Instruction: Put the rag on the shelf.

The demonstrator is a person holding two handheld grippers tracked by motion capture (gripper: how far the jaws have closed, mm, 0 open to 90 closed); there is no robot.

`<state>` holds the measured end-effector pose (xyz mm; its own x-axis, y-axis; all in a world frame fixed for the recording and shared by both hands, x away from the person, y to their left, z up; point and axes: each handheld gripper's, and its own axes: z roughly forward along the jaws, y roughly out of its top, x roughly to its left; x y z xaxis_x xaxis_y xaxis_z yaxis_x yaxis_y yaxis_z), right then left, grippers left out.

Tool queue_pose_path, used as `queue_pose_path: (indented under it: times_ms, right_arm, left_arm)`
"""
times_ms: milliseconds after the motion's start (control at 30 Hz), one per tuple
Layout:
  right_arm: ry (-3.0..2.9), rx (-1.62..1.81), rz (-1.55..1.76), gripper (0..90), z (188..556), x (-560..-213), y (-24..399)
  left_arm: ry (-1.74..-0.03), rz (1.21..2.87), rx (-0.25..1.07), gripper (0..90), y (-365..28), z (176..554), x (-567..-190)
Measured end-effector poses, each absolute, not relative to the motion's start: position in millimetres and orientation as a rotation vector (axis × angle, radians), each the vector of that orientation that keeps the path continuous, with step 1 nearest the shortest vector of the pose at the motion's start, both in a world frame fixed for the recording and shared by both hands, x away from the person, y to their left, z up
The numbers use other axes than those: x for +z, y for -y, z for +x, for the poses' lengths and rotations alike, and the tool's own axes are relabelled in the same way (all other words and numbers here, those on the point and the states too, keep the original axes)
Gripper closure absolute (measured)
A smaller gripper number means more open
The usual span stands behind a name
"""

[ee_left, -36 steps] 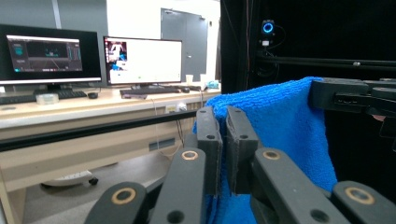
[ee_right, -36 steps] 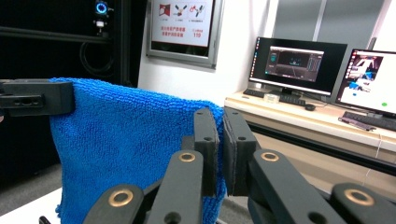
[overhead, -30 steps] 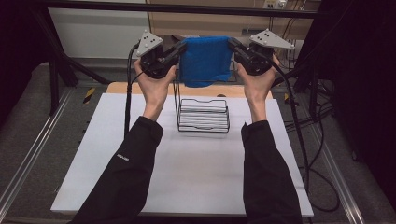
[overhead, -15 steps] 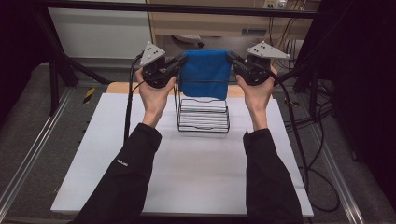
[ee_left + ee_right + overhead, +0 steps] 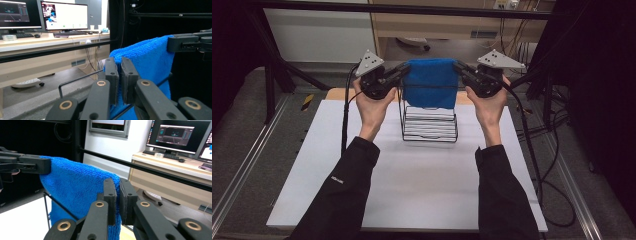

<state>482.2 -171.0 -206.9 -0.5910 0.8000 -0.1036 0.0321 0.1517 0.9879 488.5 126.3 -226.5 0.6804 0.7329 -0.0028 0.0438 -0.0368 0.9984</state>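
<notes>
High view: a blue cloth [image 5: 430, 82] of soft, napped microfibre hangs folded, stretched between the two grippers above a black wire rack [image 5: 429, 122]. The rack is a box-shaped frame of thin rods with closely spaced horizontal bars along its lower part. It stands on a white, matte, rectangular table top [image 5: 412, 185], toward the far edge. The cloth's lower edge hangs in front of the rack's upper rods. The left gripper [image 5: 403, 71] pinches the cloth's upper left corner; the right gripper [image 5: 458, 67] pinches the upper right corner. Each gripper carries a grey three-cornered plate, and a black cable trails from each. Dark sleeves cover both forearms. A wooden board [image 5: 334, 93] lies behind the table's far edge.

Left gripper view: the two black jaws, flat and rectangular with ribbed pads, are closed on the cloth's edge. The looped pile of the cloth is visible. A thin rod of the rack crosses below the jaws. The right gripper clamps the far corner at the upper right. Beyond stand a desk [image 5: 50, 40], two monitors [image 5: 63, 16] and a keyboard [image 5: 70, 33].

Right gripper view: the jaws are closed on the cloth's near corner. The cloth drapes over a rack rod. The left gripper holds the far corner at the left. A black bar [image 5: 140, 168] crosses behind.
</notes>
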Motion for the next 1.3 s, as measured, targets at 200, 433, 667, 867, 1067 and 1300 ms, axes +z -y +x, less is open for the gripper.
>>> queue_pose_path:
  times_ms: [200, 433, 667, 867, 1067, 1300]
  right_arm:
    - [-1.815, 1.489, 0.788, 85.0, 474.3, -206.4, 172.6]
    - [-1.861, 1.475, 0.788, 84.8, 465.4, -209.3, 175.4]
    - [-1.922, 1.458, 0.808, 84.7, 459.3, -213.5, 176.2]
    - [-1.980, 1.424, 0.814, 84.5, 454.4, -220.2, 176.0]
    - [-2.004, 1.414, 0.815, 84.3, 453.4, -226.2, 176.1]
    - [-2.015, 1.408, 0.814, 84.0, 452.7, -231.1, 177.1]
  left_arm:
    - [-0.662, 1.540, 0.606, 85.2, -126.9, 482.8, -227.2]
    - [-0.658, 1.595, 0.606, 84.8, -125.5, 476.7, -229.1]
    - [-0.653, 1.649, 0.590, 83.9, -126.8, 470.8, -234.4]
    - [-0.657, 1.699, 0.573, 82.6, -126.9, 467.2, -242.8]
    - [-0.662, 1.737, 0.563, 80.4, -128.6, 464.7, -248.4]
    - [-0.679, 1.742, 0.542, 68.1, -137.3, 461.2, -240.3]
